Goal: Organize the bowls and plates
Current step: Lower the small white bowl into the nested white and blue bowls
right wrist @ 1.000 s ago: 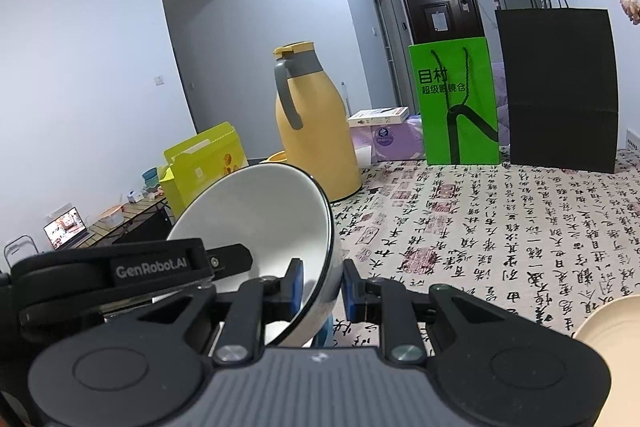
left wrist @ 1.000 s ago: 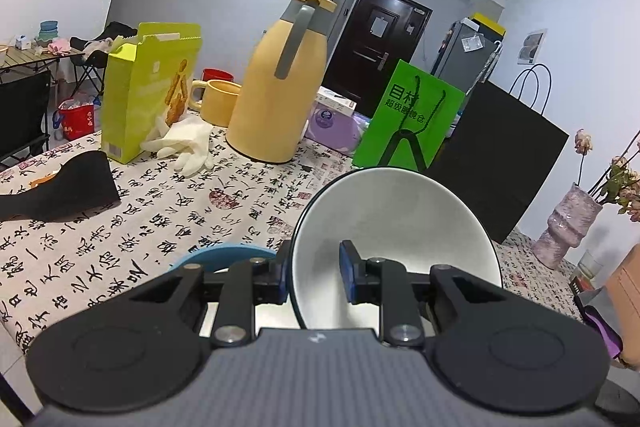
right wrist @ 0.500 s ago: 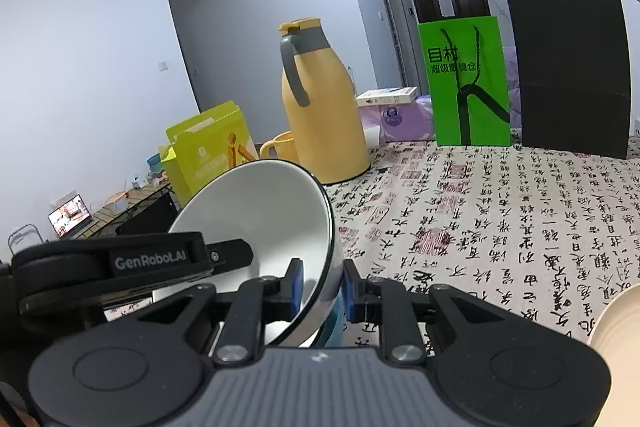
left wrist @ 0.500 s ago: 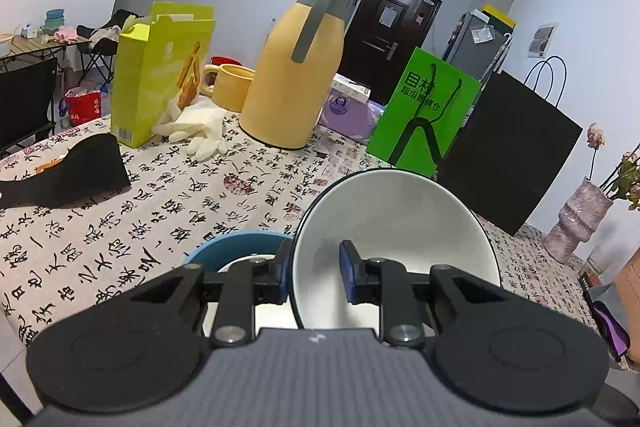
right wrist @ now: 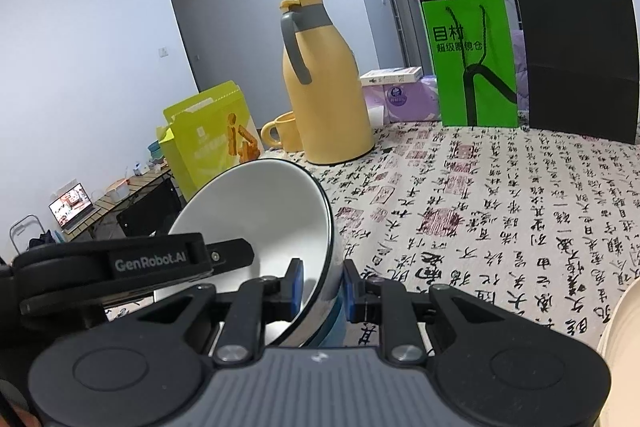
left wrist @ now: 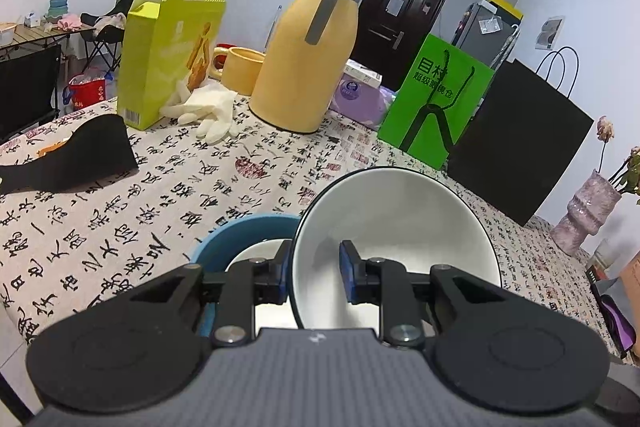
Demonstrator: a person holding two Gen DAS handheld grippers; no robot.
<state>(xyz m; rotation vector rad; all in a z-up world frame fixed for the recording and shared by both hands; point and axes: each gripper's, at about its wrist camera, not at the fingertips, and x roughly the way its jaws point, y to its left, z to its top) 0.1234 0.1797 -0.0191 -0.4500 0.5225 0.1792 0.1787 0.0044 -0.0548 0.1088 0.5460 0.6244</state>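
- White inside with a dark rim, the bowl [left wrist: 400, 227] hangs tilted just above a blue bowl [left wrist: 240, 231] on the calligraphy-print tablecloth [left wrist: 120, 219].
- Both grippers pinch its rim: the left gripper [left wrist: 314, 275] clamps one edge, the right gripper [right wrist: 322, 287] the opposite edge (each with one pad inside, one outside).
- The step in hand looks like nesting; next it needs levelling, then easing down into the blue bowl.
- Both tools point gently downward, side by side.
- A yellow thermos [left wrist: 308, 59] stands well beyond.
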